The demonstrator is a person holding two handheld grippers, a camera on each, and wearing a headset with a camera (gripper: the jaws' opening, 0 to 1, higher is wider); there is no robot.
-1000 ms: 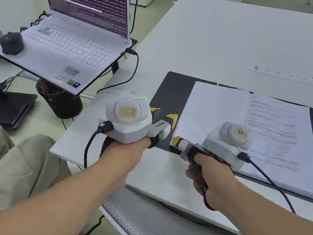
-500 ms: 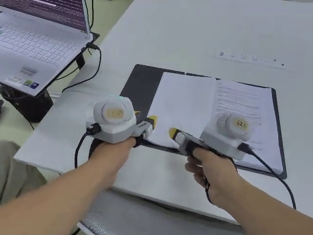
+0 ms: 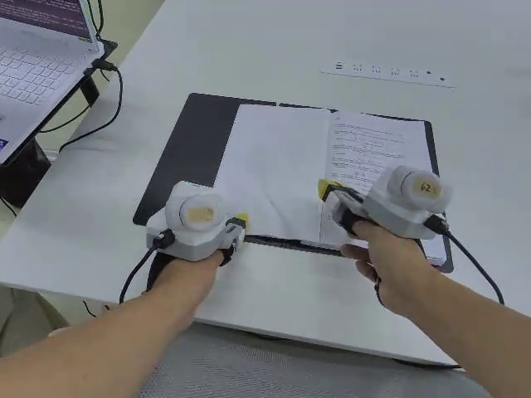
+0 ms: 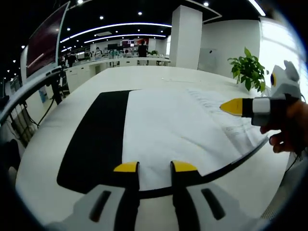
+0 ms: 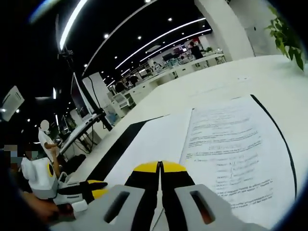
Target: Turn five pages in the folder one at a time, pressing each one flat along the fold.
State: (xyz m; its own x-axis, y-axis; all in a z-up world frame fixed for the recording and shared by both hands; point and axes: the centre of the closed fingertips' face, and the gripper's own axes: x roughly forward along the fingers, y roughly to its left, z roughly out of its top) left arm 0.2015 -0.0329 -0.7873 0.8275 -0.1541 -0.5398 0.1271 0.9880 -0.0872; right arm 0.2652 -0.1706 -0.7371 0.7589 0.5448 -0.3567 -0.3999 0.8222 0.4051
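head view is showing the folder (image 3: pixel 184 153) lying open and flat on the white table (image 3: pixel 274 50), its black inner cover showing at the left. a blank sheet (image 3: pixel 270 166) is lying on the left of the fold and a printed sheet (image 3: pixel 373 153) on the right. the left tool (image 3: pixel 238 224) is hovering at the folder's near edge, just by the blank sheet's bottom corner. in the left gripper view its yellow-tipped jaws are standing parallel with a narrow gap between them and nothing in it (released, then), pointing across the blank sheet. the right tool (image 3: pixel 326 189) is sitting over the near part of the fold, its tip lying where the blank sheet is meeting the printed one. in the right gripper view its jaws are pressing tip to tip, clenched, with no paper visible between them. whether they are touching the page i cannot tell. a laptop (image 3: pixel 33 50) is sitting beside the table's left side, well apart from the folder.
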